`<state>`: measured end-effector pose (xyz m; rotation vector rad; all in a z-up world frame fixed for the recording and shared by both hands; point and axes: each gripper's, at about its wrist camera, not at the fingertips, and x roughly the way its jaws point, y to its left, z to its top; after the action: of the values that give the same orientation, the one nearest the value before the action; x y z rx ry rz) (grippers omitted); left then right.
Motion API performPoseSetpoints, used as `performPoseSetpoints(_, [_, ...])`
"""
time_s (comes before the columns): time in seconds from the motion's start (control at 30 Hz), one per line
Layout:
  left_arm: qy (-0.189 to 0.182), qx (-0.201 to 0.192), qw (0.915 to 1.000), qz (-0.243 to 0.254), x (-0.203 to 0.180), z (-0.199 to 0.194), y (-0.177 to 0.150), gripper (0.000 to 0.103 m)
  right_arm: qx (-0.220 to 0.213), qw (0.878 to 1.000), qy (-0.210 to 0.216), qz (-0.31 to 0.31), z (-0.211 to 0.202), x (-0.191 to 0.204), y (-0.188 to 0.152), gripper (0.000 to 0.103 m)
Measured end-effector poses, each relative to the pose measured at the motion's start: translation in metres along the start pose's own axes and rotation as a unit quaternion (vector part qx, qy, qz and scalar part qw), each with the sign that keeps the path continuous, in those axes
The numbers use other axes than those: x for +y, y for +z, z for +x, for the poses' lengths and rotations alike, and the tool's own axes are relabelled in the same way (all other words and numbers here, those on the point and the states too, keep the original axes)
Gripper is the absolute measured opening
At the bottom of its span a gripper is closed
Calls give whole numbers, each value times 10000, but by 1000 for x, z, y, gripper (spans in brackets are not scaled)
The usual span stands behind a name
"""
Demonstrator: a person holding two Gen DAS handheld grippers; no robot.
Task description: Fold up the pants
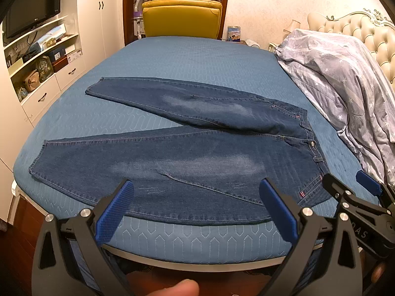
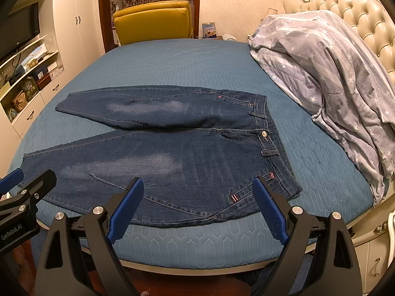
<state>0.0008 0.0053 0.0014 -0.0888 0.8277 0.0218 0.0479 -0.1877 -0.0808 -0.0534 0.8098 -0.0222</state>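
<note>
While the jeans (image 1: 187,162) lie unfolded on the blue bedspread (image 1: 187,59), both grippers hover at the near edge with jaws apart.

The jeans spread flat, waistband to the right and the two legs fanning out to the left, the far leg angled away from the near one. The left gripper (image 1: 196,194) hangs above the near leg, holding nothing; the right gripper (image 2: 200,192) hangs just beside it, over the hip and pocket area, likewise empty. A crumpled star-print duvet (image 2: 328,74) is heaped at the right by the tufted headboard (image 2: 365,14). A yellow armchair (image 1: 182,17) stands beyond the far edge, and shelves (image 1: 42,49) line the left wall.
</note>
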Motion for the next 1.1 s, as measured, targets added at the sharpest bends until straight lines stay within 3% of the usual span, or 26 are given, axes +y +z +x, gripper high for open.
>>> performPoseSetpoints(0.4, [-39,20,10000,-47,-2,4,-2,102,68,10000,36,25,6,-4,-1,86])
performPoseSetpoints(0.6, [-344,-66,9992,-204,11,17,1,102,565,9967,529,226,51,-38,11,86])
performPoseSetpoints(0.7, [-324,-81,9992,-232,18,27,4,102,703,9973,202,-99,93,-70,38,86])
performPoseSetpoints(0.87, [-351,22,9983,-474,35,53,10,102,1245,9921,7,-132,203,-148,116,87])
performPoseSetpoints(1.0, [-192,153,9983,-519,48,75,16,102,1515,9855,-191,-735,284,-176,176,86])
performPoseSetpoints(1.1, [26,239,9975,-671,66,95,24,102,1593,9842,-169,-754,333,-191,212,85])
